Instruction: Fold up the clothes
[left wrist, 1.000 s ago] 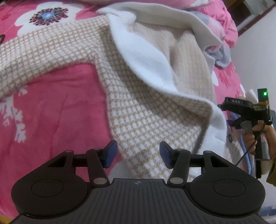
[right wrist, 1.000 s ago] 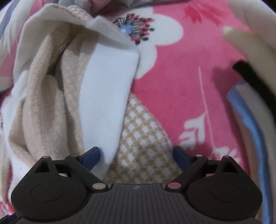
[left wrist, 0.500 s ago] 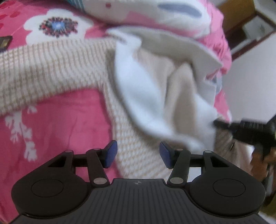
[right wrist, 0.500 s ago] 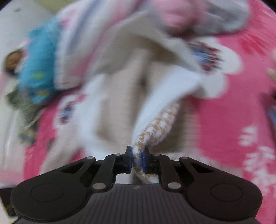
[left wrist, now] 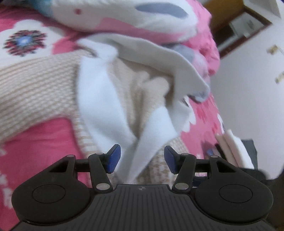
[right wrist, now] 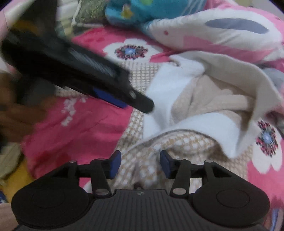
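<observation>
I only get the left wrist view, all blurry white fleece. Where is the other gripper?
Observer: The right gripper sits open over the checked beige garment, apart from it.
Operator: Anything behind that pillow?
Observer: A blue soft toy lies beyond it.
Operator: Does my left gripper show from there?
Observer: Yes, the left gripper reaches in from the side, its tip at the garment's white lining.
</observation>
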`<state>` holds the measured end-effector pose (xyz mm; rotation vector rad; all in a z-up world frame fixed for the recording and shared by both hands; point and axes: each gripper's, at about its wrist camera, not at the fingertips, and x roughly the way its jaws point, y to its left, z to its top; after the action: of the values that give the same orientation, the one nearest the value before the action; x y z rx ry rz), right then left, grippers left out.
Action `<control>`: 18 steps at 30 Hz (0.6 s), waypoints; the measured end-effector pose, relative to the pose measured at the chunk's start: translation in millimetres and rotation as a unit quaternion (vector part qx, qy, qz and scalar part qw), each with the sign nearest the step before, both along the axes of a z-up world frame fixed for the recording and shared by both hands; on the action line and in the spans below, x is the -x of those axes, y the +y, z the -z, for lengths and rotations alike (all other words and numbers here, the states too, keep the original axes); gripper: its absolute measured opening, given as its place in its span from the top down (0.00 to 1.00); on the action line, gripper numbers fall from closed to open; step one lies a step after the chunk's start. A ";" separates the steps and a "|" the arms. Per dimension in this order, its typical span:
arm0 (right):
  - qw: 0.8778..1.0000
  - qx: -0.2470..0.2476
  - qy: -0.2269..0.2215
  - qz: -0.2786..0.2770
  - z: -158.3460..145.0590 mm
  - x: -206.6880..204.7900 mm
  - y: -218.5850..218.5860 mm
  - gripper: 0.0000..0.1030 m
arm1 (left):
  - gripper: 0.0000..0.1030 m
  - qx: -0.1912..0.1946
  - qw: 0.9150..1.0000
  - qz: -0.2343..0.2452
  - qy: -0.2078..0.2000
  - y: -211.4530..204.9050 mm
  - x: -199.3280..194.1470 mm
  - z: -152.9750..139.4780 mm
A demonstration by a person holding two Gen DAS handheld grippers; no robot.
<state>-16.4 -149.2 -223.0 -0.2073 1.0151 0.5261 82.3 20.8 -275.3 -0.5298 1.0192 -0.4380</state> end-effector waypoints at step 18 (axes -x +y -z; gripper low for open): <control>0.906 -0.112 0.226 0.341 134.7 -58.9 -236.5 0.55 | 0.47 -0.100 0.994 0.041 0.011 -53.5 14.5 19.8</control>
<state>42.5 -385.7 -357.7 0.4915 1.3775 0.0345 67.8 -32.7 -295.2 -0.3143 1.0943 -0.3976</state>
